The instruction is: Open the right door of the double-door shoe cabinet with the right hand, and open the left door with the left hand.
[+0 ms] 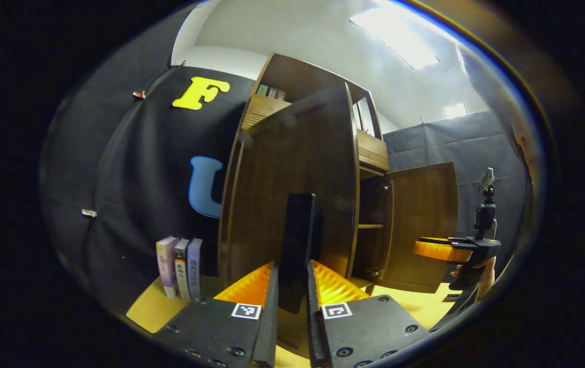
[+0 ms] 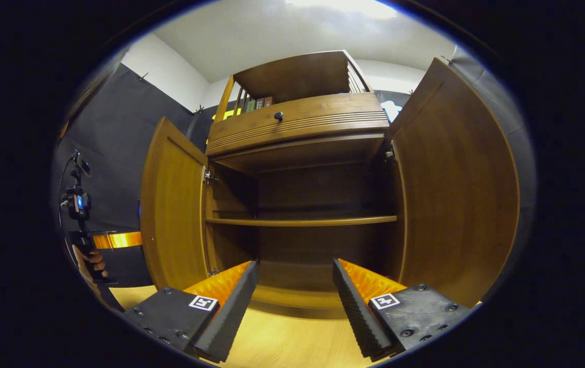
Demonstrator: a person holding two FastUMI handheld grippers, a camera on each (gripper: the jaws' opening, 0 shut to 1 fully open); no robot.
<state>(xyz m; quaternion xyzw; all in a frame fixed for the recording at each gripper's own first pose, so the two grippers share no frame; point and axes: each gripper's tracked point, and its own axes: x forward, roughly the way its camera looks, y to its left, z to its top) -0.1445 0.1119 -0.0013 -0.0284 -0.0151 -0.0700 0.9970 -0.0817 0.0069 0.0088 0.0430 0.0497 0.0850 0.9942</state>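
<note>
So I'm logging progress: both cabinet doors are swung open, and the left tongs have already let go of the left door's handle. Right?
Not quite. Both doors are open, but the left tongs are shut on the dark handle of the left door, as the left gripper view shows. The right tongs are the ones open, with the right door swung wide.

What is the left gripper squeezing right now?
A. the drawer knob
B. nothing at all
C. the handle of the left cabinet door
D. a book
C: in the left gripper view, the left gripper has both fingers closed on the dark upright handle of the left door, which stands swung open.
</note>
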